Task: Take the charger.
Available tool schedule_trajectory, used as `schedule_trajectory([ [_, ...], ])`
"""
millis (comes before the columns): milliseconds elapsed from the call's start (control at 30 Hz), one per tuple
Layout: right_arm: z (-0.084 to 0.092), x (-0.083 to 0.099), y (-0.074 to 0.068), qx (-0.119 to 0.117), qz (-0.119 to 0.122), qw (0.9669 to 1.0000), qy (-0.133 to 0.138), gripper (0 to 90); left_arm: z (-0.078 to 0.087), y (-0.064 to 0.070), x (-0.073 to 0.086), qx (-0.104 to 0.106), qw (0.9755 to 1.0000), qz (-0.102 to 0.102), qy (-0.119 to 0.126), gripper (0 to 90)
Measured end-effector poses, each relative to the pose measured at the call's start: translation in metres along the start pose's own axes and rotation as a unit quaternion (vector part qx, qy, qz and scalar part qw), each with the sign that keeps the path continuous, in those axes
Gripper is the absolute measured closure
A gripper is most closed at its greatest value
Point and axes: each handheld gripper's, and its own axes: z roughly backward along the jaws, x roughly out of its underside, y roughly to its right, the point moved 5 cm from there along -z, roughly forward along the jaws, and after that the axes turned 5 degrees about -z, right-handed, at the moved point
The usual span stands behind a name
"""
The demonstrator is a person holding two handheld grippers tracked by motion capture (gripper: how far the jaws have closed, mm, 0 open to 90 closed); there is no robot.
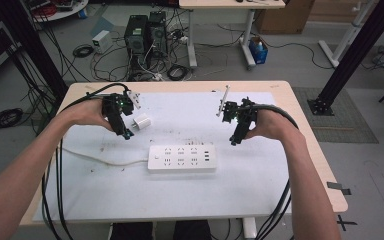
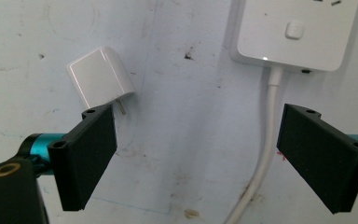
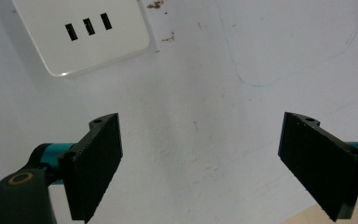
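Note:
A white power strip (image 1: 182, 158) lies in the middle of the white mat, its cable (image 1: 97, 158) running off to the left. A small white plug adapter (image 1: 141, 121) lies on its side behind and left of the strip. My left gripper (image 1: 127, 134) hovers just left of the adapter, open and empty. In the left gripper view the adapter (image 2: 101, 76) with its metal pin lies past the left jaw, and the strip's switch end (image 2: 298, 32) and cable (image 2: 266, 135) are ahead. My right gripper (image 1: 235, 141) stands open and empty right of the strip, whose USB end (image 3: 81, 32) lies ahead.
The white mat (image 1: 260, 175) covers most of the wooden table (image 1: 310, 150). Black cables trail from both grippers over the table's front edge. Behind the table, computers and tangled cables sit on the floor.

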Motion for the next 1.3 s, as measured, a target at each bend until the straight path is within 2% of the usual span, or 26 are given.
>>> schedule_trajectory([
  [100,0.000,0.000,0.000,0.004,0.000,1.0000,0.003,13.0,-0.005,-0.005,0.003,-0.007,0.9997,0.023,0.009,12.0],
  [133,0.000,-0.001,0.000,0.008,-0.001,1.0000,0.001,13.0,-0.008,-0.009,0.003,-0.010,0.9989,0.043,0.019,12.0],
  [167,0.000,-0.001,0.000,0.009,-0.003,1.0000,0.001,13.0,-0.008,-0.009,0.003,-0.010,0.9989,0.043,0.019,12.0],
  [200,0.000,-0.001,0.000,0.010,-0.005,0.9999,0.002,13.1,-0.011,-0.014,0.005,-0.012,0.9978,0.062,0.021,12.0],
  [233,0.000,-0.002,0.000,0.011,-0.005,0.9999,0.003,13.0,-0.011,-0.014,0.005,-0.012,0.9978,0.062,0.021,12.0],
  [267,-0.001,-0.003,0.000,0.010,-0.007,0.9999,0.005,13.0,-0.015,-0.018,0.006,-0.020,0.9957,0.085,0.030,12.0],
  [300,-0.001,-0.004,-0.001,0.011,-0.007,0.9999,0.006,13.0,-0.015,-0.018,0.006,-0.020,0.9957,0.085,0.030,12.0],
  [333,-0.001,-0.004,-0.001,0.011,-0.008,0.9999,0.005,13.0,-0.019,-0.022,0.006,-0.025,0.9937,0.101,0.040,12.1],
  [367,-0.001,-0.004,-0.001,0.011,-0.008,0.9999,0.005,13.0,-0.019,-0.022,0.006,-0.025,0.9937,0.101,0.040,12.1],
  [400,-0.001,-0.005,-0.001,0.011,-0.007,0.9999,0.006,13.0,-0.020,-0.024,0.007,-0.027,0.9926,0.109,0.045,12.1],
  [500,-0.001,-0.006,-0.001,0.013,-0.011,0.9998,0.007,13.0,-0.025,-0.031,0.008,-0.037,0.9883,0.134,0.063,12.1],
  [567,0.000,-0.007,-0.001,0.014,-0.013,0.9997,0.016,13.0,-0.028,-0.036,0.009,-0.040,0.9832,0.158,0.082,12.1],
  [633,0.000,-0.007,-0.001,0.013,-0.014,0.9996,0.018,13.1,-0.031,-0.039,0.010,-0.048,0.9794,0.174,0.092,12.1],
  [667,0.000,-0.007,-0.001,0.013,-0.018,0.9996,0.018,13.0,-0.033,-0.041,0.011,-0.051,0.9782,0.177,0.095,12.1],
  [767,0.000,-0.007,0.000,0.015,-0.019,0.9996,0.016,13.0,-0.041,-0.047,0.015,-0.056,0.9727,0.196,0.110,12.1],
  [833,0.000,-0.006,0.001,0.015,-0.019,0.9995,0.019,13.0,-0.041,-0.047,0.015,-0.056,0.9727,0.196,0.110,12.1],
  [867,0.000,-0.006,0.000,0.015,-0.022,0.9994,0.021,13.1,-0.049,-0.050,0.018,-0.059,0.9689,0.210,0.118,12.1],
  [900,0.000,-0.006,0.000,0.015,-0.022,0.9994,0.021,13.1,-0.049,-0.050,0.018,-0.059,0.9689,0.210,0.118,12.1],
  [933,-0.001,-0.006,0.000,0.015,-0.024,0.9993,0.024,13.0,-0.053,-0.052,0.019,-0.061,0.9666,0.217,0.123,12.1],
  [967,-0.001,-0.005,0.000,0.014,-0.023,0.9993,0.025,13.0,-0.053,-0.052,0.019,-0.061,0.9666,0.217,0.123,12.1],
  [1000,-0.002,-0.005,0.000,0.012,-0.025,0.9993,0.026,13.0,-0.057,-0.053,0.020,-0.067,0.9647,0.221,0.127,12.1],
  [1067,-0.002,-0.004,-0.001,0.010,-0.027,0.9992,0.026,13.0,-0.057,-0.053,0.020,-0.067,0.9647,0.221,0.127,12.1],
  [1167,-0.004,-0.003,-0.001,0.010,-0.029,0.9991,0.028,13.0,-0.065,-0.055,0.020,-0.078,0.9631,0.223,0.129,12.1],
  [1233,-0.005,-0.003,-0.002,0.008,-0.031,0.9991,0.028,13.1,-0.069,-0.056,0.020,-0.077,0.9604,0.232,0.135,12.1],
  [1300,-0.005,-0.003,-0.002,0.009,-0.029,0.9992,0.026,13.1,-0.074,-0.057,0.020,-0.079,0.9598,0.235,0.132,12.1],
])
